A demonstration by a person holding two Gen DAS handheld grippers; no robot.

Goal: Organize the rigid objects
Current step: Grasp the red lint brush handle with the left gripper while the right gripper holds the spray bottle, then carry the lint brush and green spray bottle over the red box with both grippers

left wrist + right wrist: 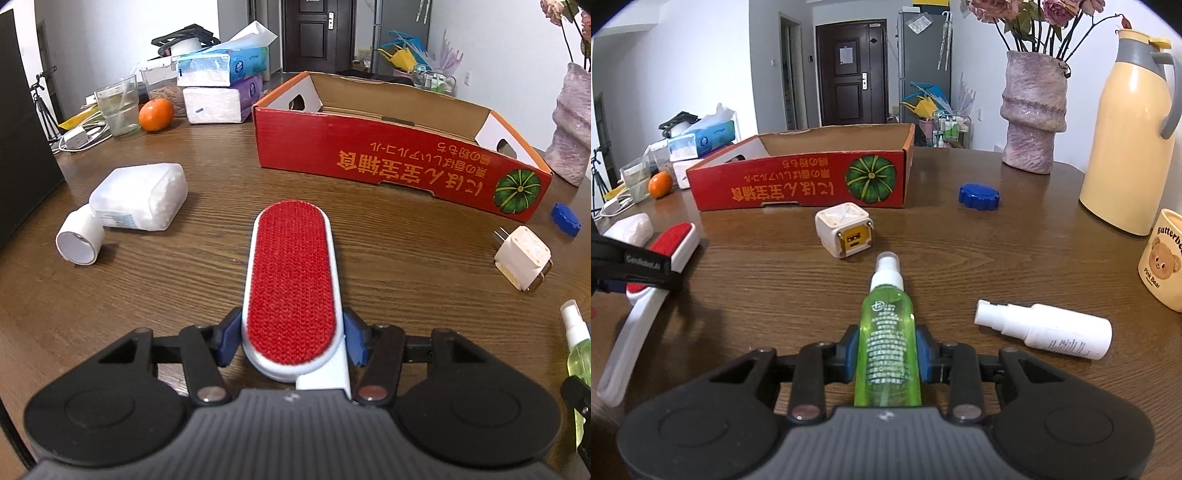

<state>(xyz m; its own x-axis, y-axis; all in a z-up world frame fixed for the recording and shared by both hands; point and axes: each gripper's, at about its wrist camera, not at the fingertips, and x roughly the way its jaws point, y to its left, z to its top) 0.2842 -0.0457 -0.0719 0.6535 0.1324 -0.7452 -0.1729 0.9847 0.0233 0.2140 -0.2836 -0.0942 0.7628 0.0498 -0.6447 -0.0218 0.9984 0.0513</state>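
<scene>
The left gripper (291, 341) pinches a red-faced lint brush (291, 280) across its white body, blue fingers (229, 338) pressed against both sides, the brush pointing toward the open red cardboard box (388, 158) at the far edge of the tabletop (406, 258). The right gripper (886, 354) clamps a green spray bottle (886, 343) around its middle, nozzle forward.

Both loads seem headed for the box, so each should probably be lifted clear of the front wall before being lowered inside. The brush's long handle trails behind the left fingers, so it may tilt; keeping it level would help. On the right's path lie a white plug adapter (844, 234) and a blue cap (979, 196); a white spray bottle (1043, 328) lies just right of the gripper.
</scene>
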